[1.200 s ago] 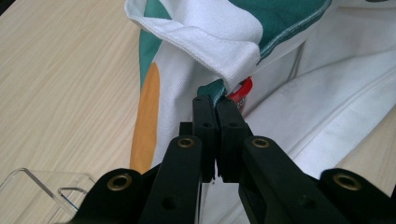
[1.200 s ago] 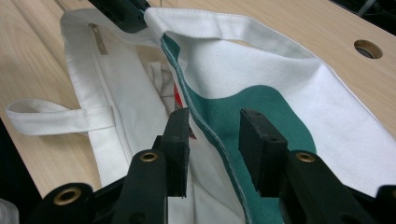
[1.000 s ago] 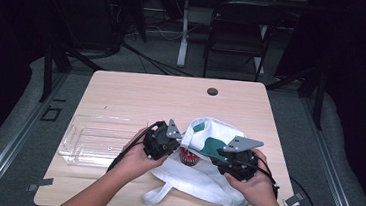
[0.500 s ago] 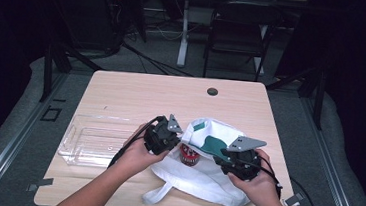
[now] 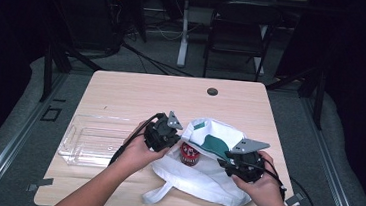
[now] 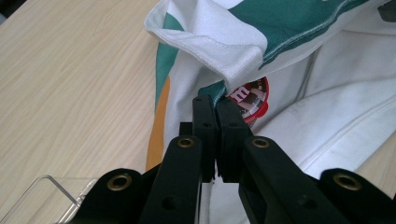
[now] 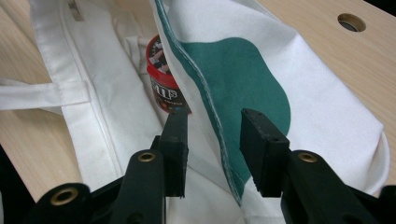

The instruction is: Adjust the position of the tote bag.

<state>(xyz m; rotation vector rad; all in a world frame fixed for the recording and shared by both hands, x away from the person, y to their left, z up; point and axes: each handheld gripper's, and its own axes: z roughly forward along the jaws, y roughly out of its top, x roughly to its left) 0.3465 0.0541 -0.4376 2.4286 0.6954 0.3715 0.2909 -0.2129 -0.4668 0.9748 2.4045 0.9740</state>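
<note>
A white cloth bag (image 5: 204,177) with a green patch lies at the table's near right, its mouth held up. Inside stands a small red-lidded candy can (image 5: 189,153). My left gripper (image 5: 179,137) is at the bag's left rim. In the left gripper view the left gripper (image 6: 215,100) is shut, pinching the bag's hem (image 6: 224,74), with the can (image 6: 252,95) just beyond. My right gripper (image 5: 222,159) is at the bag's right side. In the right gripper view it (image 7: 217,119) stands open with the green-edged rim (image 7: 243,70) passing loosely between the jaws and the can (image 7: 161,79) behind.
A clear plastic tray (image 5: 92,138) lies left of the bag, its corner (image 6: 51,186) near my left gripper. The wooden table (image 5: 136,94) has a cable hole (image 5: 212,91) at its far edge. A chair (image 5: 240,27) stands beyond the table.
</note>
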